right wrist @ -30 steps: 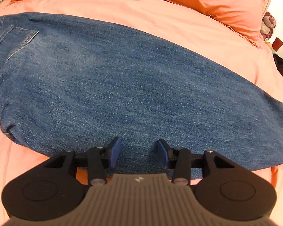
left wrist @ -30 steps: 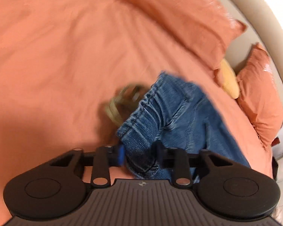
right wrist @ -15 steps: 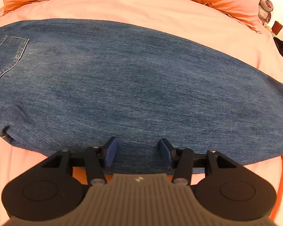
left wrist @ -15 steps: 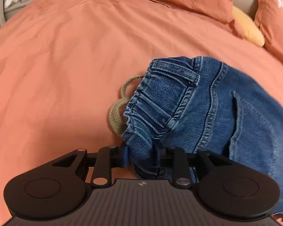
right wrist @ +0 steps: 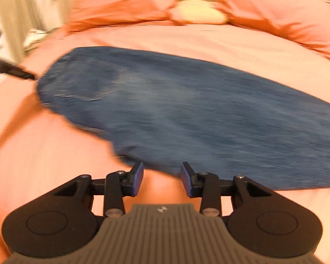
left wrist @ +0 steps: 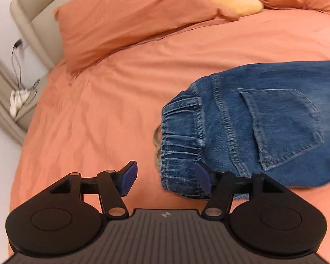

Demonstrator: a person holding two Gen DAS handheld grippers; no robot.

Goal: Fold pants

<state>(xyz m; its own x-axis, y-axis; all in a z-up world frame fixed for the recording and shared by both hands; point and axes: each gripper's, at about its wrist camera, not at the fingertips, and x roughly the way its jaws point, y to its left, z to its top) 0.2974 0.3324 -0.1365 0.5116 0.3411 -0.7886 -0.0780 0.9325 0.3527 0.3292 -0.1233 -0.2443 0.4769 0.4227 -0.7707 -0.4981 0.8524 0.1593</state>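
Observation:
Blue jeans lie flat on the orange bed, elastic waistband to the left in the left wrist view, a back pocket facing up. My left gripper hovers at the waistband's near corner with its jaws opening. The corner lies by the right pad, and neither pad presses on it. In the right wrist view the jeans stretch across the bed, blurred. My right gripper sits just off their near edge, jaws closing, with only bedsheet between them.
Orange pillows and a yellow cushion lie at the head of the bed against a beige headboard. A side table with cables stands to the left. A beige cord loop peeks from under the waistband.
The left gripper let go of the waistband, opened wide, rolled and drew back. The right gripper pulled back off the jeans to their near edge and its jaws narrowed a little.

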